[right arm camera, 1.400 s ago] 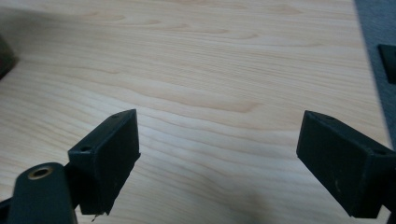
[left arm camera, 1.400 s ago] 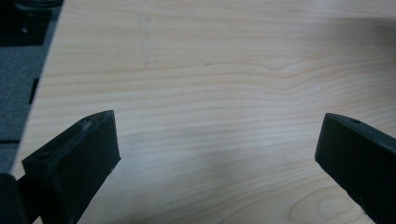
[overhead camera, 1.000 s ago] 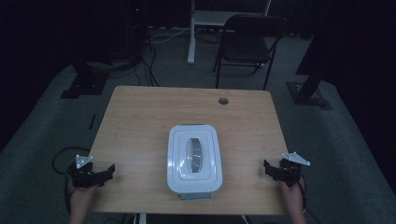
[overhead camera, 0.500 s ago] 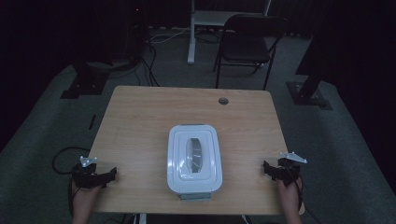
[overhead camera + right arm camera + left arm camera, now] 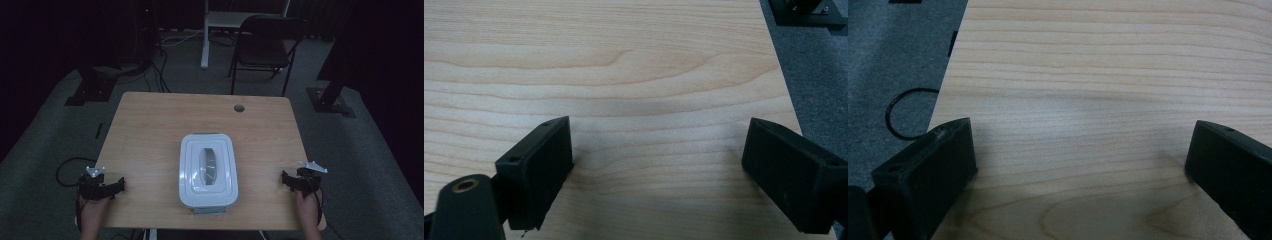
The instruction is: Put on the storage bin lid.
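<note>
1. Currently the left gripper (image 5: pixel 119 185) and right gripper (image 5: pixel 284 181) rest at the table (image 5: pixel 150 130) edges, jaws wide apart, holding nothing.
2. The lidded white container (image 5: pixel 207 170) sits centred between them, well apart from both.
3. Risk: an uneven two-sided approach could push the container sideways or miss its lid latches.

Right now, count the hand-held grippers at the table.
2. The left hand-held gripper sits at the table's near left edge; the right hand-held gripper at its near right edge, either side of the white container.
</note>
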`<state>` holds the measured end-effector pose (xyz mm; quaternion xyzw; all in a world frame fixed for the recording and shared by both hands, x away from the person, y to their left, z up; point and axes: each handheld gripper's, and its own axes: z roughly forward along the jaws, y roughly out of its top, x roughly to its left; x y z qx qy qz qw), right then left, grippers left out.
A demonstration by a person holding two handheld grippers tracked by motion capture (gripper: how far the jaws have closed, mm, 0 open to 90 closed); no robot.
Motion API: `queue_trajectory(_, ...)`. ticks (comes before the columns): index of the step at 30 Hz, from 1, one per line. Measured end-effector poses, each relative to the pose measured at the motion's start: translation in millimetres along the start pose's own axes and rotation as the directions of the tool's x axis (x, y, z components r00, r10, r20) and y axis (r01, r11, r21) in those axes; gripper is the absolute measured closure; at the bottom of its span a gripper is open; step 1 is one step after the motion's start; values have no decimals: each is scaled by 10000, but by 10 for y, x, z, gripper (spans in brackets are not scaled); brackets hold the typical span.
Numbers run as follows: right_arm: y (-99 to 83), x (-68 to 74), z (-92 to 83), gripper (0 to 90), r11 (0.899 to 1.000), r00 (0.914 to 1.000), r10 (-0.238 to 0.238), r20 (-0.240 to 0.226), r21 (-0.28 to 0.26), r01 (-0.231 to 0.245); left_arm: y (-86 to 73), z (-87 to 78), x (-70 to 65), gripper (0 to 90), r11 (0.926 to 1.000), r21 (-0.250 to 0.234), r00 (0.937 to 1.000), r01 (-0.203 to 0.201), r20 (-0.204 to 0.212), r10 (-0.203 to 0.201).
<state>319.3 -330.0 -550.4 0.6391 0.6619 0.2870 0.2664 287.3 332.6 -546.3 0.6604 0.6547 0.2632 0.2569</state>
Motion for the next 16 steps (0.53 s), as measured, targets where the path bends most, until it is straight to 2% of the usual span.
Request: queue_trajectory(16,3,-5,3,124,10000,10000,26,-37,-10,-26,7,6,16,5,9999,-3,9998,-151,148,151)
